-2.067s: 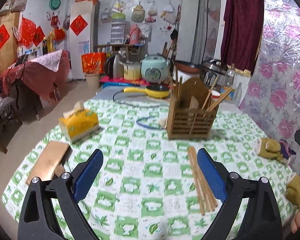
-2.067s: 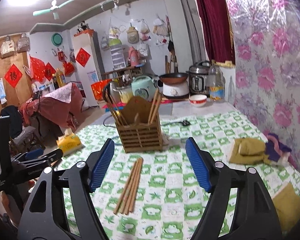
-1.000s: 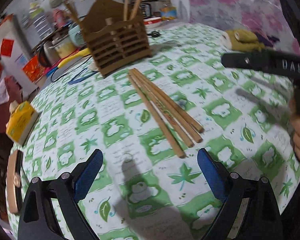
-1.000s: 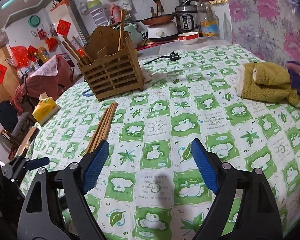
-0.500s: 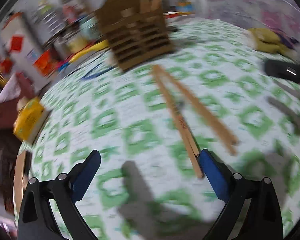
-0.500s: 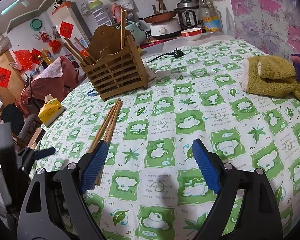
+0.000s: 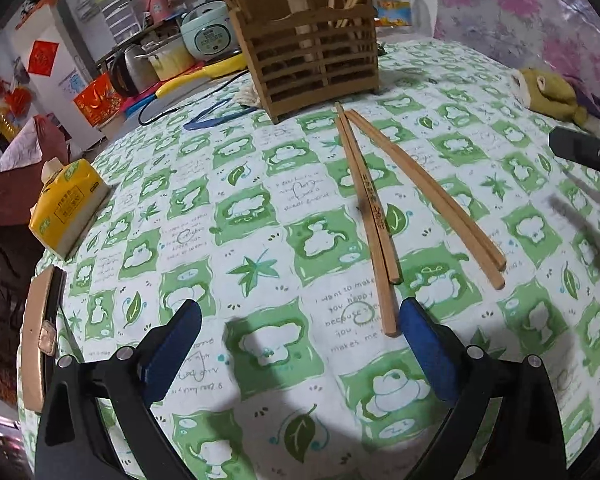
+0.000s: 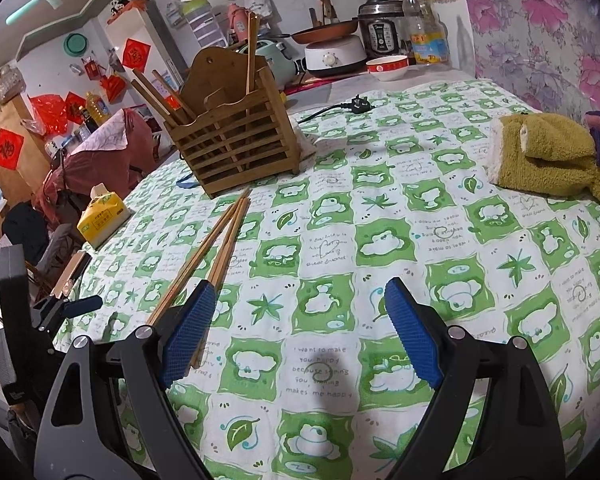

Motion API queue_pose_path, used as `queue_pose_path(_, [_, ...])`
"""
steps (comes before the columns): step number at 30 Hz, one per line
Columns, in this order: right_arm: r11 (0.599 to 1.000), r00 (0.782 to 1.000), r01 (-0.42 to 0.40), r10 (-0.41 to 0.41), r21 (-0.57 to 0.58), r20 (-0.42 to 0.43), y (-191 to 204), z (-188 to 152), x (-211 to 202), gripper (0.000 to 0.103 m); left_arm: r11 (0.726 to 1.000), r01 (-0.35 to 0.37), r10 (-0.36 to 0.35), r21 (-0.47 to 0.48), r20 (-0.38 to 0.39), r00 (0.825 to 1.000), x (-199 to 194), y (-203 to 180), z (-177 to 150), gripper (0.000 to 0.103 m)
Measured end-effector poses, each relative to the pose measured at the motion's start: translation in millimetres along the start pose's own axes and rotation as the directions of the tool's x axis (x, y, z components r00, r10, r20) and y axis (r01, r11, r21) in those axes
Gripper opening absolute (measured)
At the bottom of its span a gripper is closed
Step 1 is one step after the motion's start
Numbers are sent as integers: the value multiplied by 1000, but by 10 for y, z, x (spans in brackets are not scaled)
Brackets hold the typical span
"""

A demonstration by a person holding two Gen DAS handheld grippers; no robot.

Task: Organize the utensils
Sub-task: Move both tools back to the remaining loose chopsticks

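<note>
Room's a cluttered kitchen/living space: pink floral wall covering [image 8: 548, 28] fills the upper right of the right wrist view, white cabinet [image 8: 148, 48] w/ red paper squares at upper left, a shelf along the back w/ rice cooker [image 8: 382, 28], pan, oil bottle [image 8: 426, 34] & a bowl.

Worktop [image 8: 380, 208] takes up most of both views, covered in a green & white checked cloth w/ leaf and frog prints. Olive towel [image 8: 548, 156] sits at the right edge, yellow tissue pack [image 7: 66, 204] at the left edge, black plug and cord near the back.

Wooden slatted utensil holder [image 7: 316, 60] stands upright near top center in the left wrist view, a few chopsticks already standing in it. Loose chopsticks [image 7: 374, 216] lie flat on the cloth just in front of it, fanned into two pairs, ends running down toward the bottom of frame.

Left tool [image 7: 300, 344]: jaws wide apart, nothing gripped, right pad just beside the nearest chopstick end. Right tool [image 8: 296, 332]: also spread wide, empty, its left pad over the chopstick ends in the pic.
</note>
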State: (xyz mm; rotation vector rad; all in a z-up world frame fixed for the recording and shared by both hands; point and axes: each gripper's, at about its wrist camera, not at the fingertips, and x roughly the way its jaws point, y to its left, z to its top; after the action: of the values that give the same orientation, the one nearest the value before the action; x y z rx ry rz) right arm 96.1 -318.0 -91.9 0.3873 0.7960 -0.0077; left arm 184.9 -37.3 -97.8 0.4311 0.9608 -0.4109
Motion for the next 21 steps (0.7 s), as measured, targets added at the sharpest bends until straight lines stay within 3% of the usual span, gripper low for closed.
queue_pose_path(4, [1000, 1000, -2, 2, 2, -3, -12, -3, 0, 84, 999, -45, 45, -26, -9, 999, 62, 100, 35, 99])
queue_pose_path(6, [1000, 1000, -1, 1, -1, -1, -13, -5, -4, 84, 991, -73, 70, -110, -38, 997, 131, 291, 58, 99])
queue_pose_path(10, [1000, 1000, -7, 7, -24, -9, 18, -7, 2, 84, 974, -10, -4, -226, -63, 998, 177, 528, 41, 98])
queue_pose_path(14, [986, 997, -15, 1, -167, -80, 259, -64, 89, 84, 978, -9, -7, -210, -72, 997, 196, 492, 57, 98])
queue_pose_path(18, [929, 987, -20, -39, -368, -154, 636, -216, 203, 84, 973, 9, -28, -229, -78, 997, 220, 497, 56, 98])
queue_pose_path(21, [852, 984, 5, -97, -523, -149, 904, -397, 227, 84, 966, 35, -58, -255, -82, 995, 239, 548, 46, 98])
